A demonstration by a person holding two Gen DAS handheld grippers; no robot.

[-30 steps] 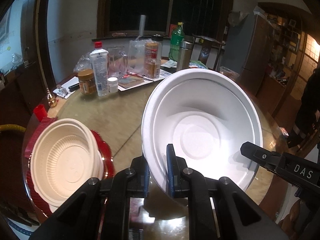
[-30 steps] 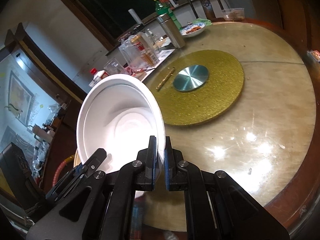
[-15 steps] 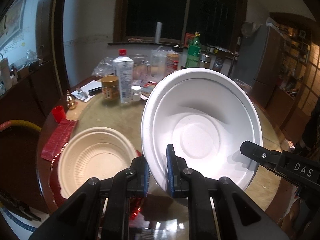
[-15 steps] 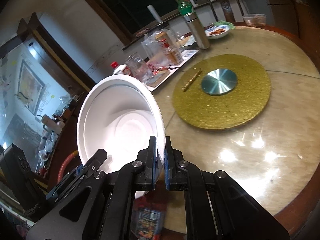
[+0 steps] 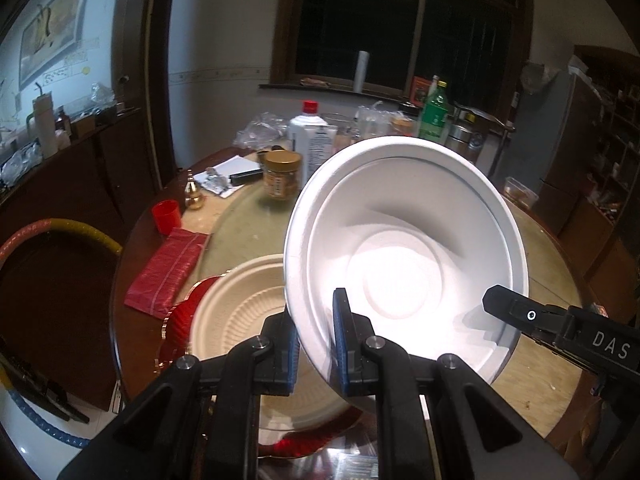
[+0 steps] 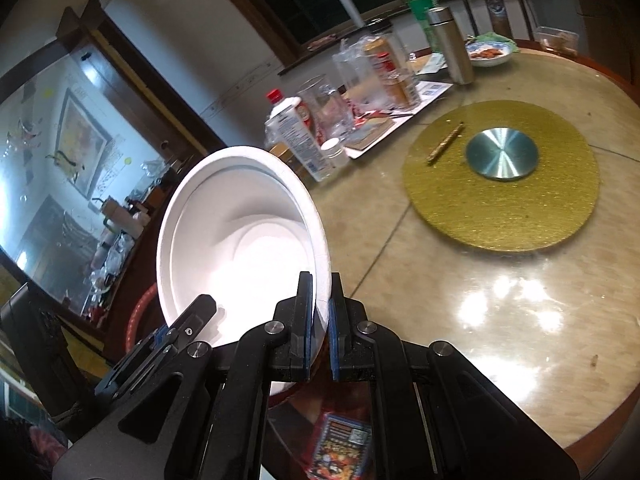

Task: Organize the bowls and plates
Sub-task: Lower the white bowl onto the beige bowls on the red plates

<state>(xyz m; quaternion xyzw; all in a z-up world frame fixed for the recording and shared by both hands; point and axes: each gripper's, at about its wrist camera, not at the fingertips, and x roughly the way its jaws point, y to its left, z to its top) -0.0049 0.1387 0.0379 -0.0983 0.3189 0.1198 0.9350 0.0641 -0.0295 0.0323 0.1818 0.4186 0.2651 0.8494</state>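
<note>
Both grippers hold one white bowl [image 5: 404, 252] in the air, tilted, above the table's near left edge. My left gripper [image 5: 316, 344] is shut on its left rim. My right gripper [image 6: 320, 312] is shut on the opposite rim; the bowl also shows in the right wrist view [image 6: 240, 232]. The right gripper's finger [image 5: 520, 314] shows at the bowl's right rim in the left view. A beige ribbed bowl [image 5: 236, 312] sits on a red plate [image 5: 180, 320] just below and left of the white bowl, partly hidden by it.
A red cloth [image 5: 164, 268], red cup [image 5: 166, 216], jar [image 5: 282, 174] and bottles [image 5: 312, 144] stand at the back left of the round table [image 6: 500, 300]. A gold mat [image 6: 500, 184] with a metal disc [image 6: 502, 154] lies mid-table. A booklet [image 6: 340, 444] lies at the front edge.
Both grippers have carried the white bowl left and back toward the table edge. The beige bowl on the red plate has come closer, now partly under the white bowl.
</note>
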